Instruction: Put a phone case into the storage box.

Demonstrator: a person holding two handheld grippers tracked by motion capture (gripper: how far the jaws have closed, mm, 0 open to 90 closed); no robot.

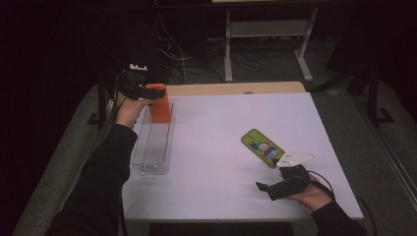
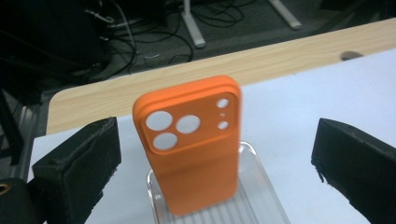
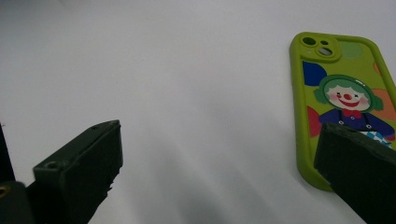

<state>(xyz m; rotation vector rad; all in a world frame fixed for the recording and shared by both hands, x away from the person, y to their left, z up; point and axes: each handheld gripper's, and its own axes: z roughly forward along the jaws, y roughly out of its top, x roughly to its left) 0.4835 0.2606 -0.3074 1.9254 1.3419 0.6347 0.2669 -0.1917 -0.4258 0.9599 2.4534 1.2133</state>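
Orange phone case (image 2: 191, 149) upright on white table (image 1: 221, 128)

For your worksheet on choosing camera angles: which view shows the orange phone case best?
The left gripper view: the orange phone case stands upright in the clear tray, close up, its camera cut-outs plain, between open jaws that do not touch it. The high view shows it small and far off, partly behind the left gripper.

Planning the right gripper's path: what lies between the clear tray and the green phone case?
Nothing: in the high view, bare white table separates the clear tray from the green phone case.
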